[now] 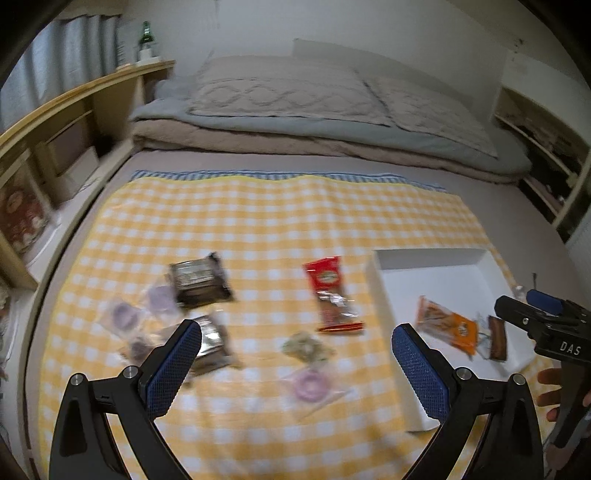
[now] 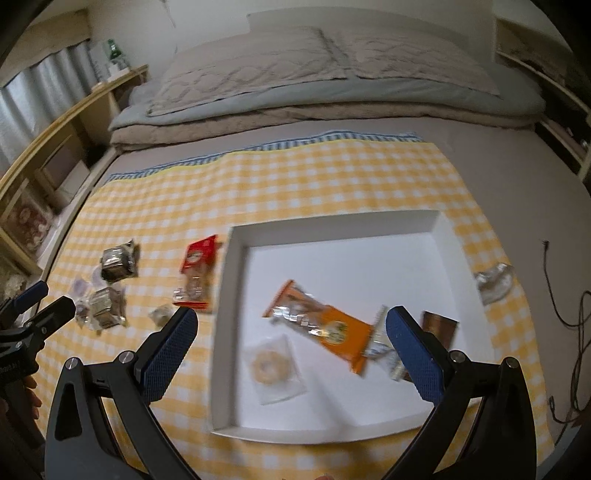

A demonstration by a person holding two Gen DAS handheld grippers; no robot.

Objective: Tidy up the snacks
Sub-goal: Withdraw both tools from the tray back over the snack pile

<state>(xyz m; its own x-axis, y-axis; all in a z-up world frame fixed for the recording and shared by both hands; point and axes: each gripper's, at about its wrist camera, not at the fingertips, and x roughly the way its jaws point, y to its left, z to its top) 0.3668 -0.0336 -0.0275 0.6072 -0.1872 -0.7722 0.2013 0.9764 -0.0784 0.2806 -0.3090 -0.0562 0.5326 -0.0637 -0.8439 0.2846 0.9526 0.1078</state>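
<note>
A white tray (image 2: 236,266) lies on a yellow checked cloth (image 2: 314,177). In it lie an orange snack packet (image 2: 325,325), a brown bar (image 2: 439,325) and a clear-wrapped ring biscuit (image 2: 273,365). My right gripper (image 2: 291,339) hovers open and empty above the tray. Left of the tray lie a red packet (image 1: 332,295), two dark packets (image 1: 201,280), a green biscuit (image 1: 306,347), a pink ring (image 1: 310,384) and several purple ones (image 1: 125,314). My left gripper (image 1: 295,362) is open and empty above these. The tray also shows in the left wrist view (image 1: 380,288).
Folded bedding (image 1: 314,122) lies beyond the cloth. Wooden shelves (image 1: 66,122) run along the left, with a green bottle (image 1: 147,35) on top. A clear wrapper (image 2: 495,280) and a dark cable (image 2: 561,295) lie right of the tray.
</note>
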